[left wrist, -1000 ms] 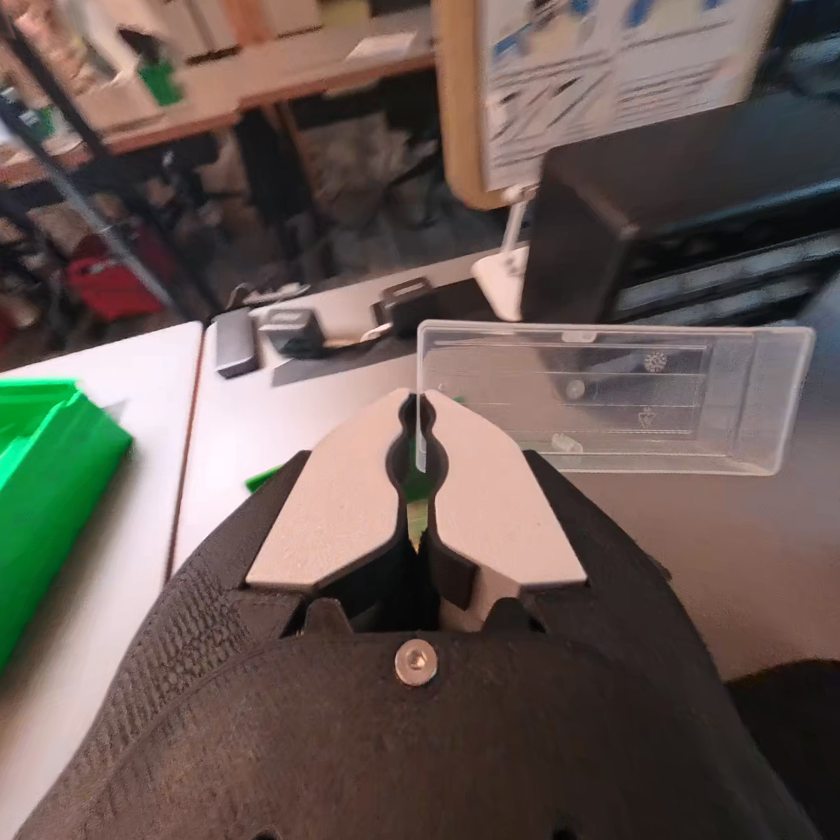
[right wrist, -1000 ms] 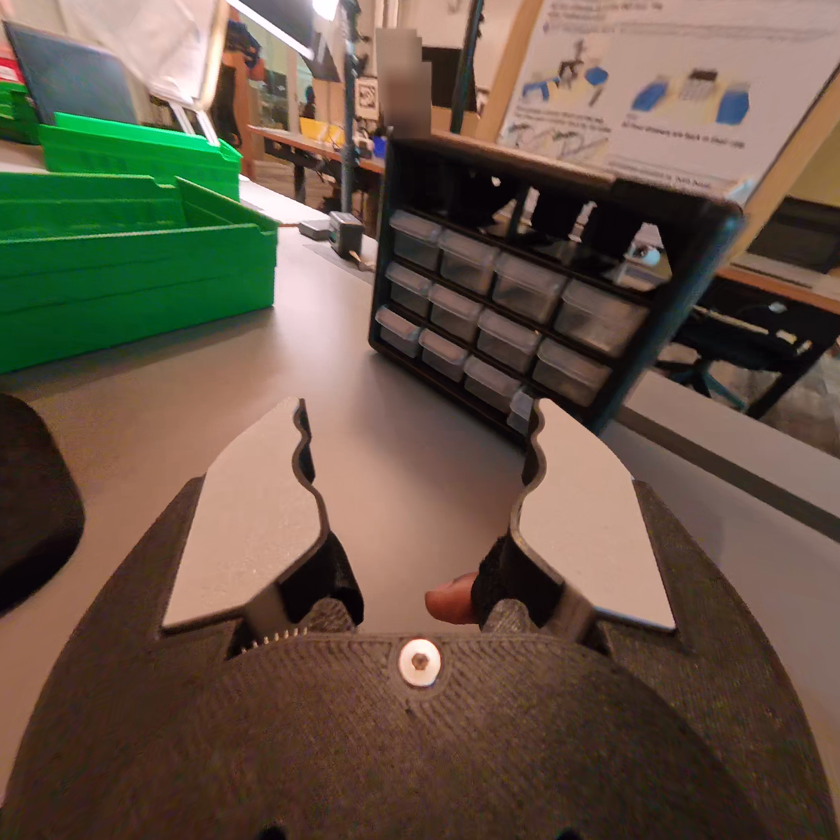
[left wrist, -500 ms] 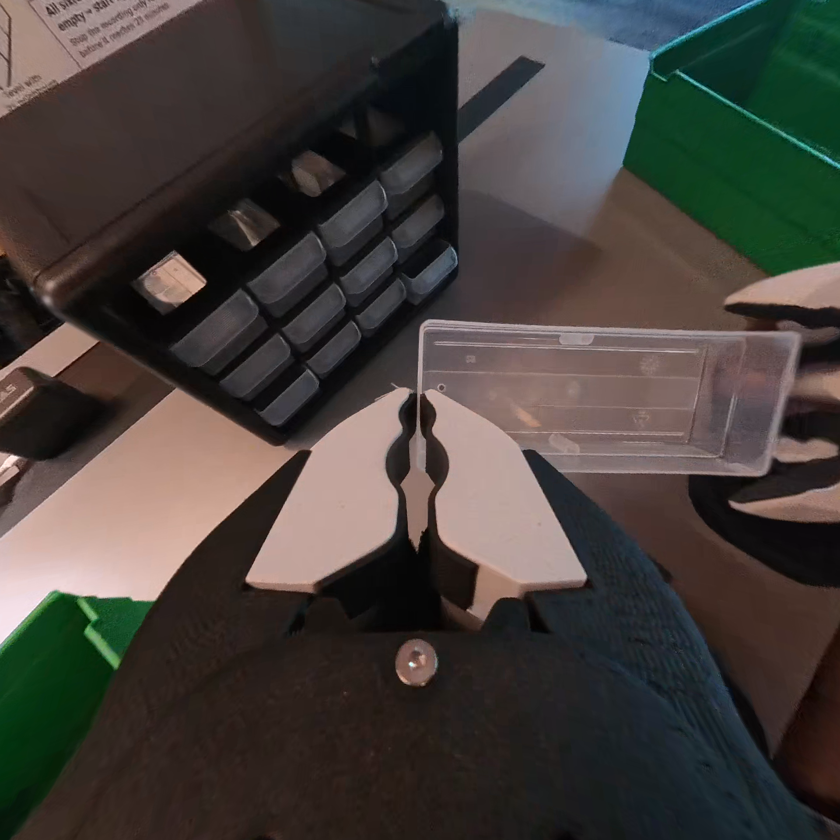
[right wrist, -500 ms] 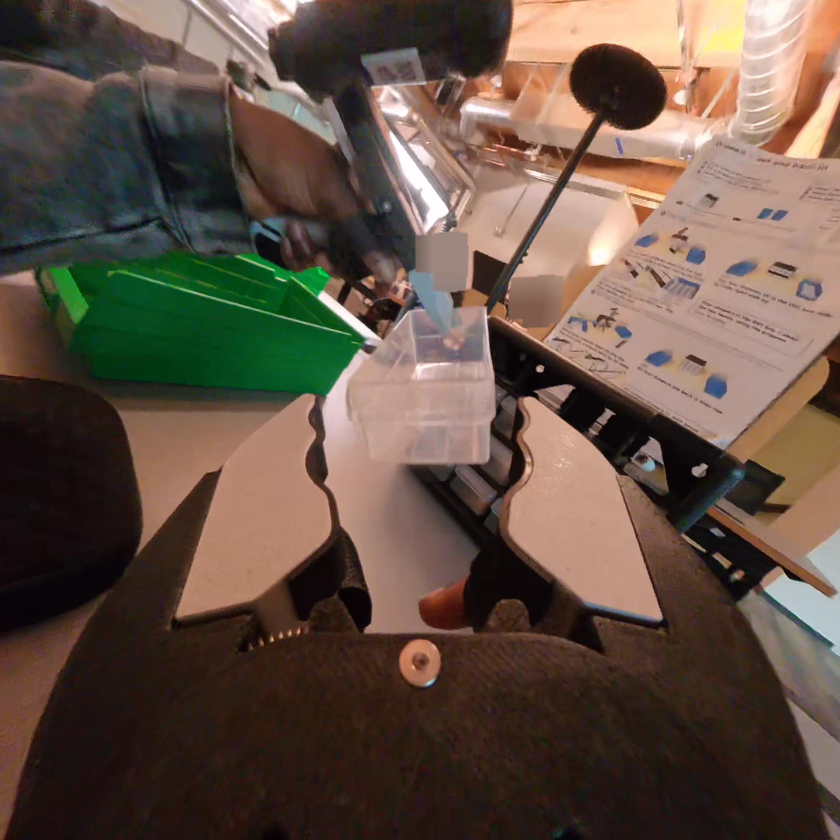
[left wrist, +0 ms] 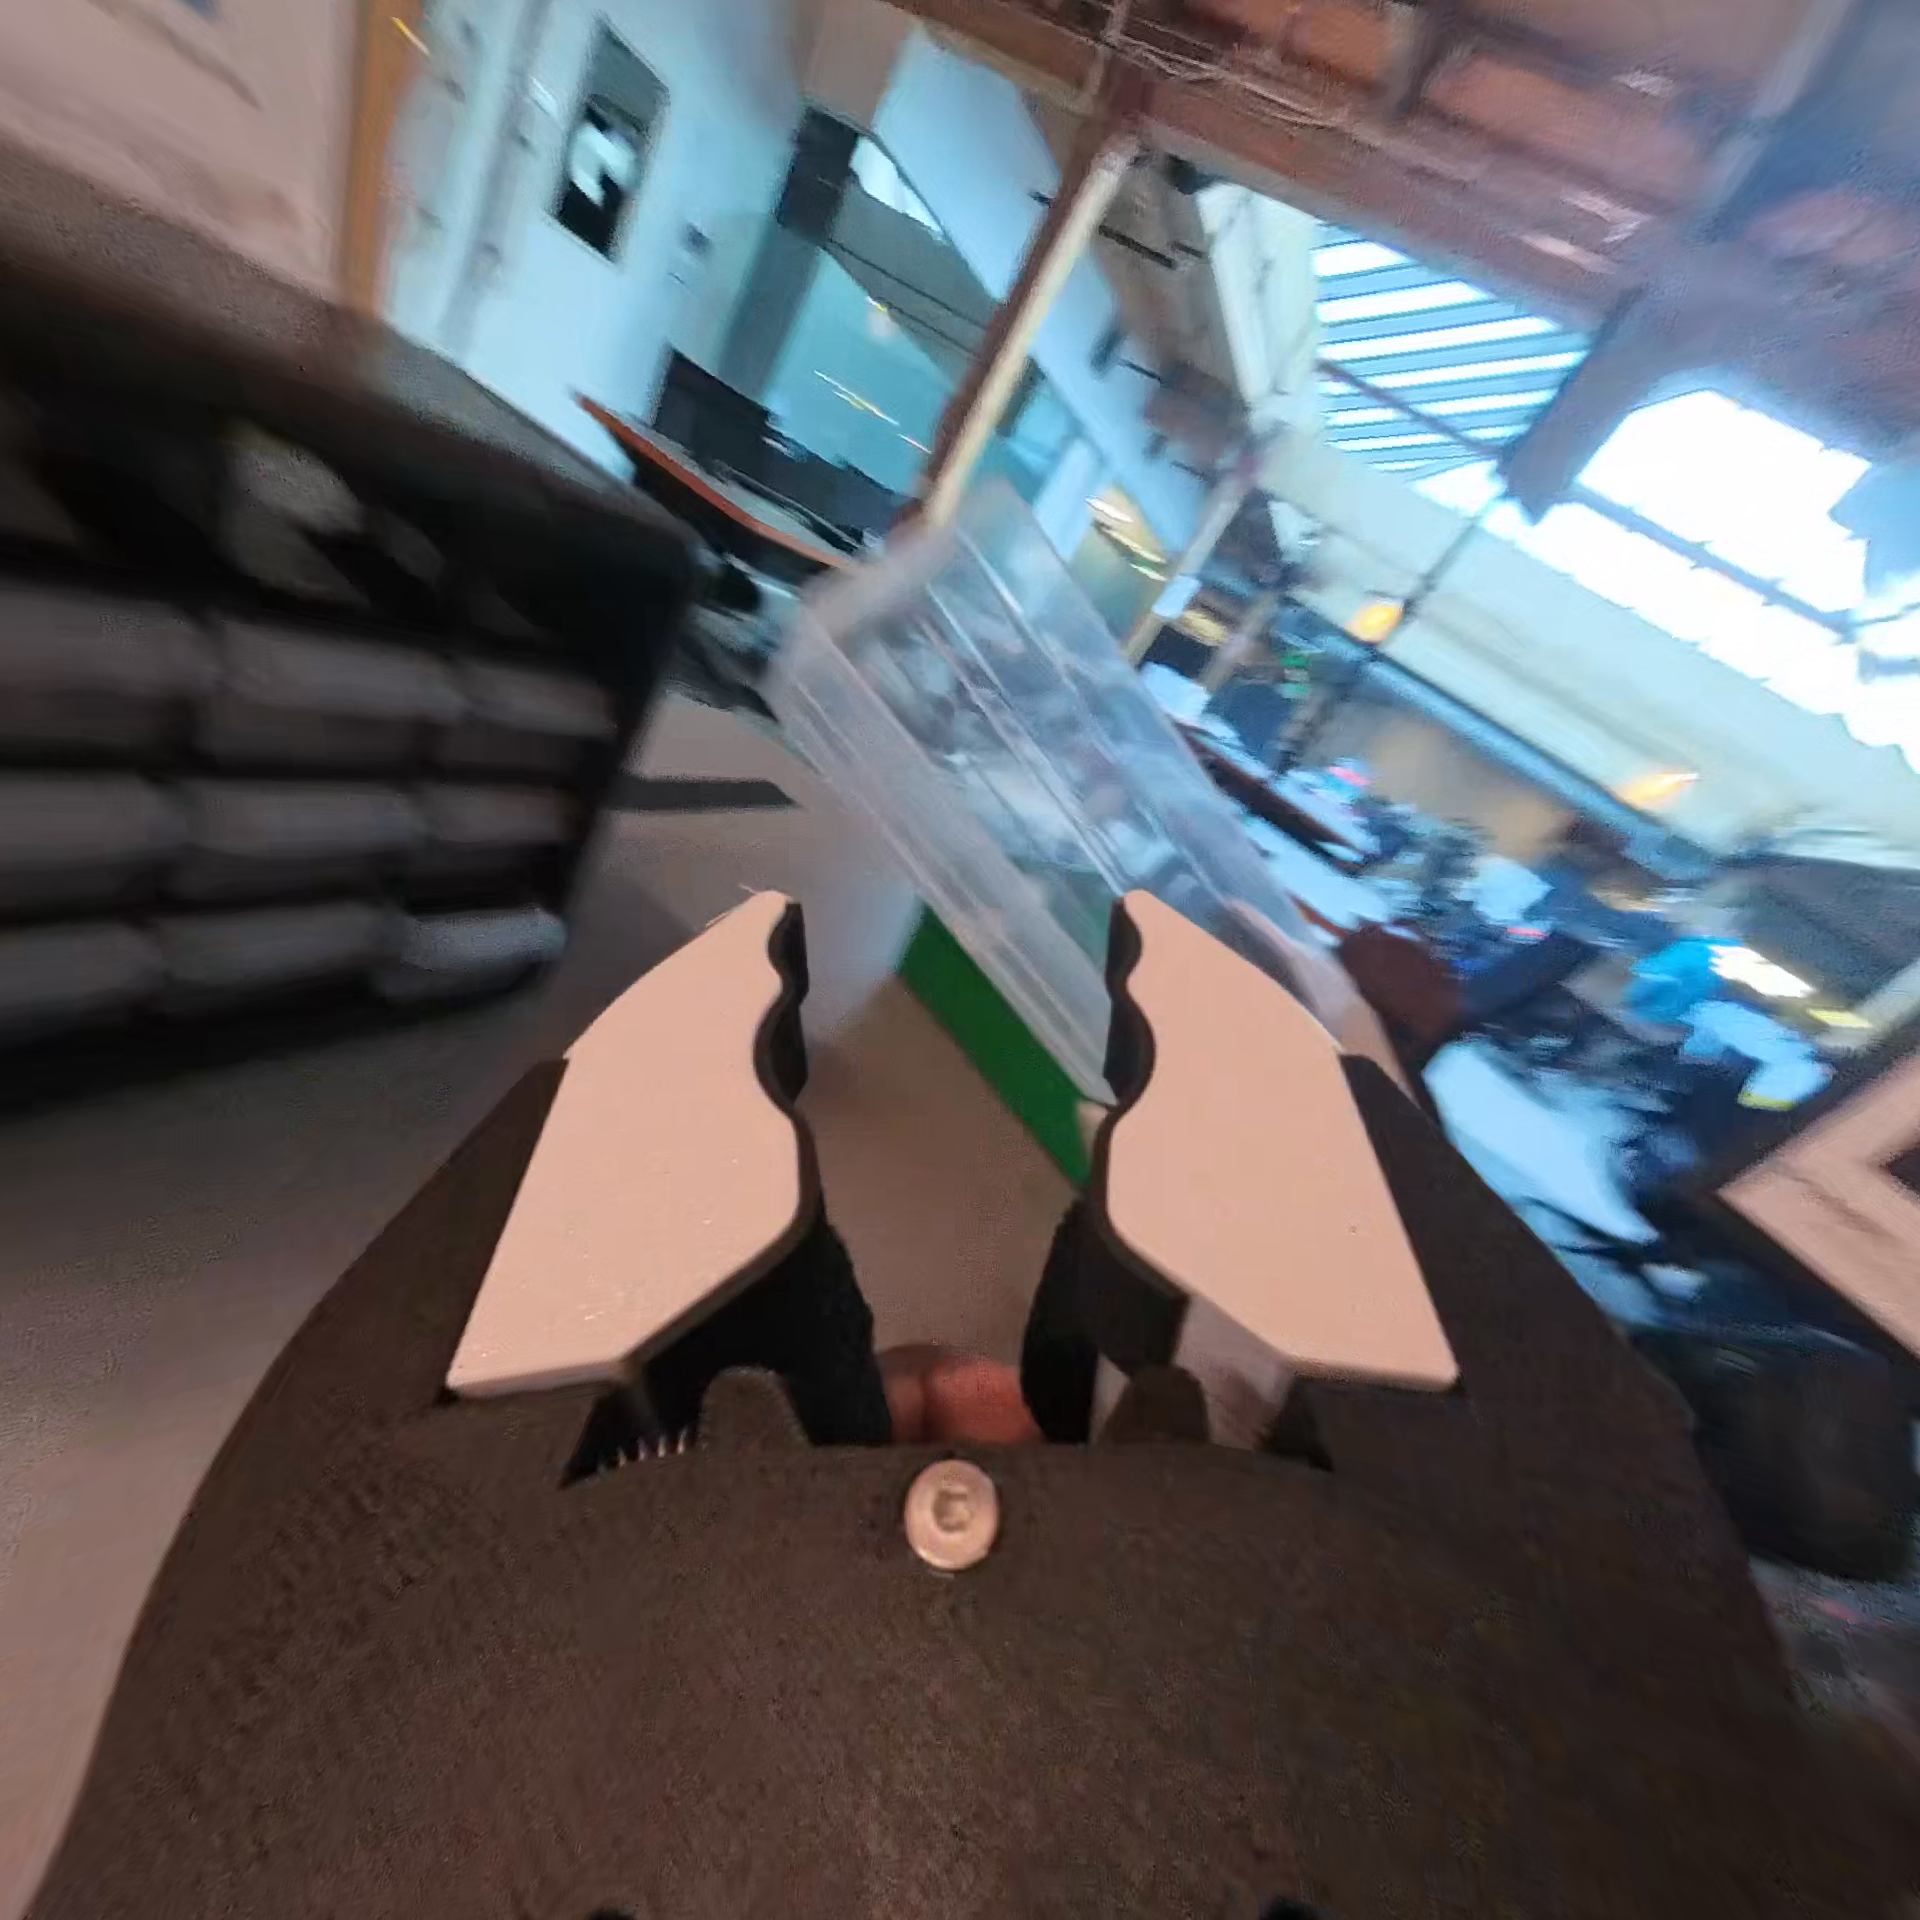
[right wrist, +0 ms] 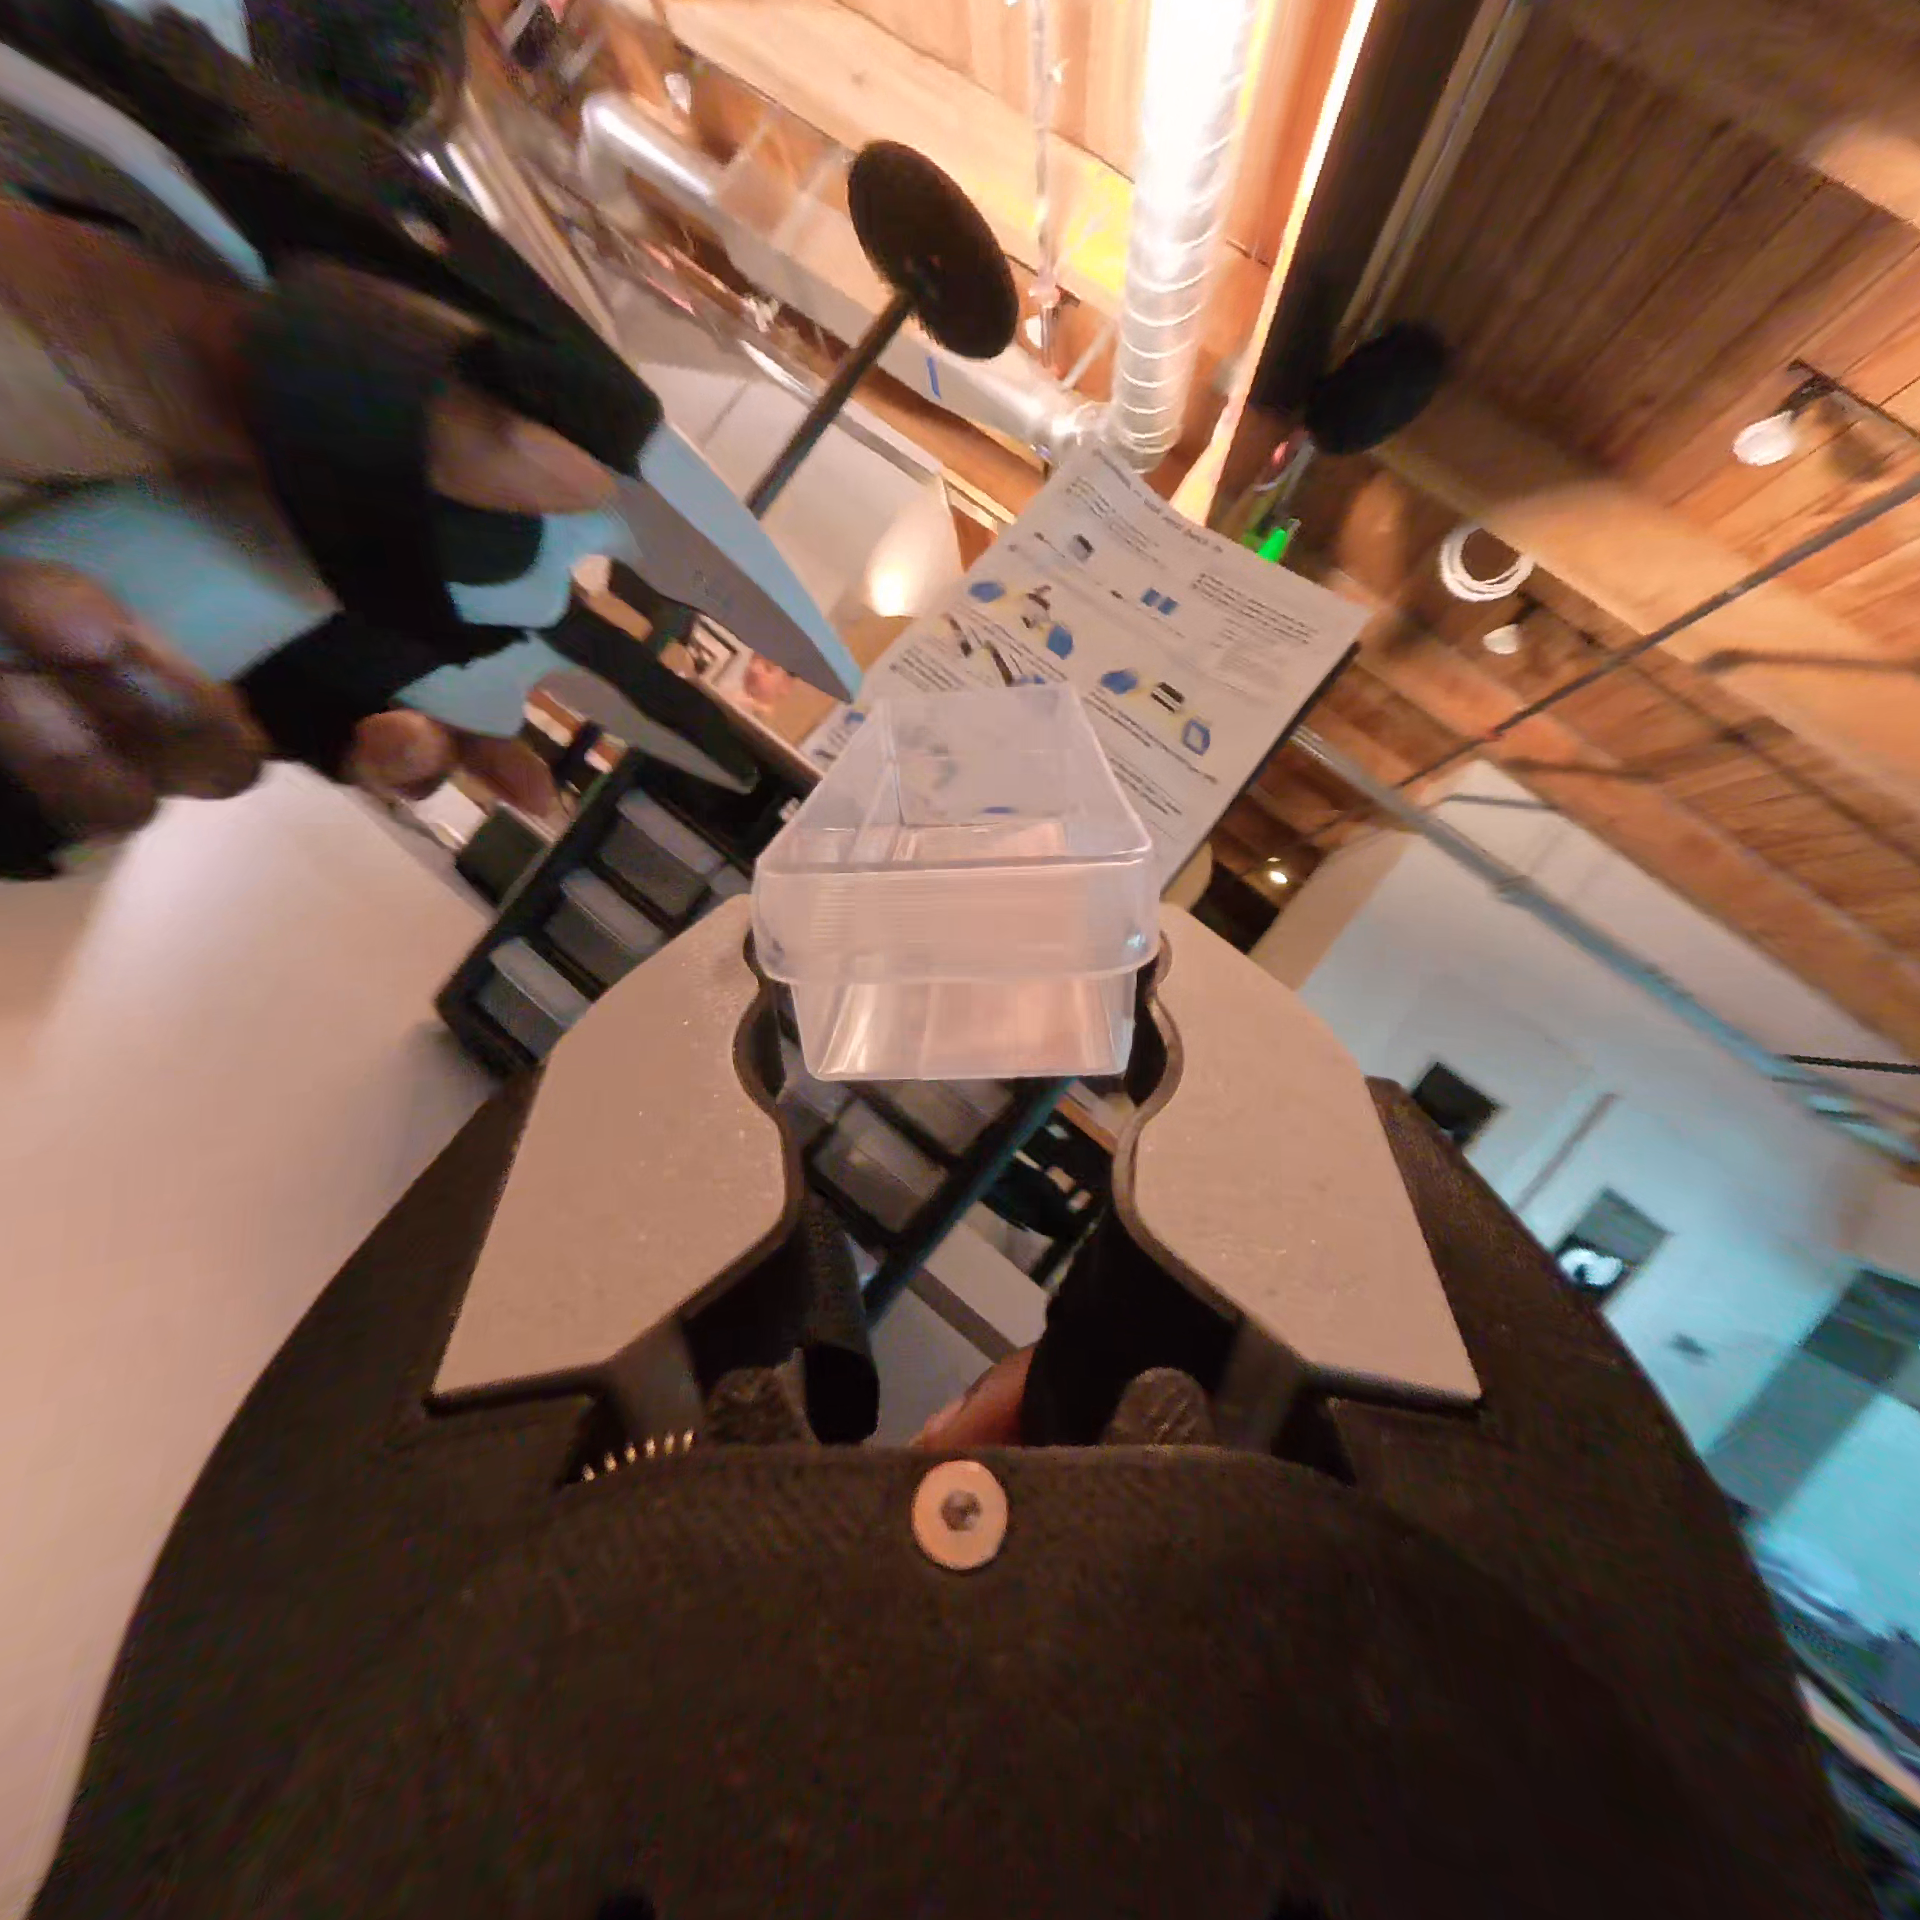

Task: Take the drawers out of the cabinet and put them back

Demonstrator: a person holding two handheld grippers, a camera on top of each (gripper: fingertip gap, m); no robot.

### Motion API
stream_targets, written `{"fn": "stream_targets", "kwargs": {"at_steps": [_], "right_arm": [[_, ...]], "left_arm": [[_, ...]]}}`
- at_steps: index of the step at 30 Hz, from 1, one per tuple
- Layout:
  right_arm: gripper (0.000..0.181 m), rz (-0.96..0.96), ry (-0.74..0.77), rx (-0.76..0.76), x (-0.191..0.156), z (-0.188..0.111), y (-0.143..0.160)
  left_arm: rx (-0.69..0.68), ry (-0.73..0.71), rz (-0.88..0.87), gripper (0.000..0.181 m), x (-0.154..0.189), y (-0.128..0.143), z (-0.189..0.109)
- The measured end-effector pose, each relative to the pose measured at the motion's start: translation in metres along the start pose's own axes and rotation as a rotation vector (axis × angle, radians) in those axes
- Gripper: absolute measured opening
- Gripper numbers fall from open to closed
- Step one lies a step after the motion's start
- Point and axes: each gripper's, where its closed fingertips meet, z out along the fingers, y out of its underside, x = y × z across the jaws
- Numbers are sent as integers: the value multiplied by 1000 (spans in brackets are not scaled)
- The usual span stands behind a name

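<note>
- Our right gripper [right wrist: 951, 977] is clenched on a small clear plastic drawer [right wrist: 951, 899], its two grey fingers [right wrist: 644, 1132] pressing the drawer's near end from either side.
- The drawer is lifted off the pale grey tabletop [right wrist: 166, 1195], open side up, its long axis running away from us toward the far side.
- Our left gripper [left wrist: 951, 987] is released, the jaws parted with nothing between them; in its own blurred view the clear drawer [left wrist: 997, 790] shows tilted just beyond the fingertips, apart from them.
- In the right wrist view the left gripper [right wrist: 727, 665] sits at far left, up off the table.
- The black multi-drawer cabinet [right wrist: 582, 935] stands on the table behind and below the drawer, rows of clear drawers seated in it.
- A printed instruction sheet [right wrist: 1122, 665] leans behind the cabinet.
- A green bin [left wrist: 987, 1039] edge shows in the left wrist view, partly behind the drawer.
</note>
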Motion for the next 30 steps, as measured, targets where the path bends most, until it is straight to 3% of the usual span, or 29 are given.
{"fn": "stream_targets", "kwargs": {"at_steps": [3, 6, 8, 11, 13, 16, 18, 20, 24, 25, 26, 30], "right_arm": [[65, -118, 10, -51, -7, 3, 8], [65, -202, -17, -33, -20, 3, 2], [65, -268, -30, -38, -27, 4, 2], [67, -245, -278, 8, -63, -2, 3], [66, -50, -455, -17, -81, -7, 4], [82, 449, -625, -120, -83, -2, 7], [92, 831, -674, -181, -77, 6, 8], [92, 1066, -703, -208, -76, 10, 9], [87, 1239, -767, -247, -83, 12, 3], [78, 1286, -751, -262, -81, 15, 7], [56, 1331, -742, -254, -77, 16, 9], [50, 1438, -710, -160, -57, 16, 11]], "left_arm": [[-122, 109, -89, 47, 15, 34, 10], [-144, 82, -45, 23, 6, 39, 13], [-190, 46, 17, 16, -2, 42, 9], [-243, -83, 173, 4, -30, 31, -10], [-359, -170, 301, 1, -46, 26, -30], [-453, -312, 469, 1, -63, 18, -52], [-498, -341, 520, 1, -62, 22, -54], [-543, -368, 587, 1, -61, 32, -51], [-592, -353, 671, 1, -51, 55, -37], [-590, -337, 684, 1, -48, 58, -33], [-580, -324, 699, 2, -44, 59, -30], [-395, -234, 708, 9, -25, 45, -21]]}}
